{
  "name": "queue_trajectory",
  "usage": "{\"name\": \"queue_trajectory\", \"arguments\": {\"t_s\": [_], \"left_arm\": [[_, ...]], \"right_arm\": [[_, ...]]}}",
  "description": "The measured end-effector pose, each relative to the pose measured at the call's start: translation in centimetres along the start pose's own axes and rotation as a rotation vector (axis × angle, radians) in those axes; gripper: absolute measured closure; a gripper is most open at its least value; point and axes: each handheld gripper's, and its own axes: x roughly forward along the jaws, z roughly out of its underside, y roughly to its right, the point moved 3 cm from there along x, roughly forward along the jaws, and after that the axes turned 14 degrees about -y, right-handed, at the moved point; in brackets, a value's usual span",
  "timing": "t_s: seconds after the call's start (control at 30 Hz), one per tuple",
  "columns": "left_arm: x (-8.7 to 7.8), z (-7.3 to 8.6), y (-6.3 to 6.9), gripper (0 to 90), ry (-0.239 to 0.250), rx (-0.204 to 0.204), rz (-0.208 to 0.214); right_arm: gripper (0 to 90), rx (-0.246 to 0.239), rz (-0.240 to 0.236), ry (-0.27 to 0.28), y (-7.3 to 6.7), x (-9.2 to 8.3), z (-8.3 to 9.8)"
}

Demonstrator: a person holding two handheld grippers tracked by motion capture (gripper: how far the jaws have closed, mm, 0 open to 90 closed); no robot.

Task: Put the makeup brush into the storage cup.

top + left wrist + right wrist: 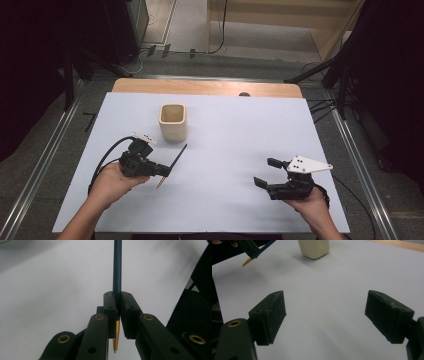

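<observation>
Clearly the left gripper (161,172) pinches a dark pencil (176,160) near its gold tip, the long shaft beyond its jaws could catch the rim of the cup (173,121) ahead, and the right gripper (266,172) gapes empty.

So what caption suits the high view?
Left gripper clamps a dark pencil beside a cream cup; right gripper open.

Your left hand-held gripper (117,315) in matt black plastic with brass-looking rivets, your pencil (117,270) smooth dark teal with a glossy gold tip, cup (173,121) matt cream, bench (235,145) covered in smooth matt white, bare wood at its far edge
</observation>
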Motion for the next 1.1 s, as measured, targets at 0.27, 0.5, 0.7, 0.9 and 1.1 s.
{"name": "queue_trajectory", "arguments": {"t_s": [0.27,0.5,0.7,0.9,1.1], "left_arm": [[0.3,-0.3,0.6,83.9,0.029,0.023,0.084],[0.7,-1.0,1.0,83.8,0.014,0.066,0.08],[1.0,-2.1,1.6,83.9,-0.033,0.135,0.058],[1.6,-3.3,2.1,83.8,-0.108,0.202,0.059],[1.5,-3.8,2.4,83.9,-0.147,0.253,0.042]], "right_arm": [[20.7,-0.01,-0.046,0.006,-0.1,0.2,-0.3],[21.1,-0.028,-0.062,0.0,-0.3,0.6,-0.9],[21.0,-0.061,-0.07,-0.017,-0.7,0.9,-2.1],[20.9,-0.103,-0.132,-0.053,-0.9,1.8,-3.6],[20.9,-0.139,-0.168,-0.09,-0.8,2.1,-4.1]]}}
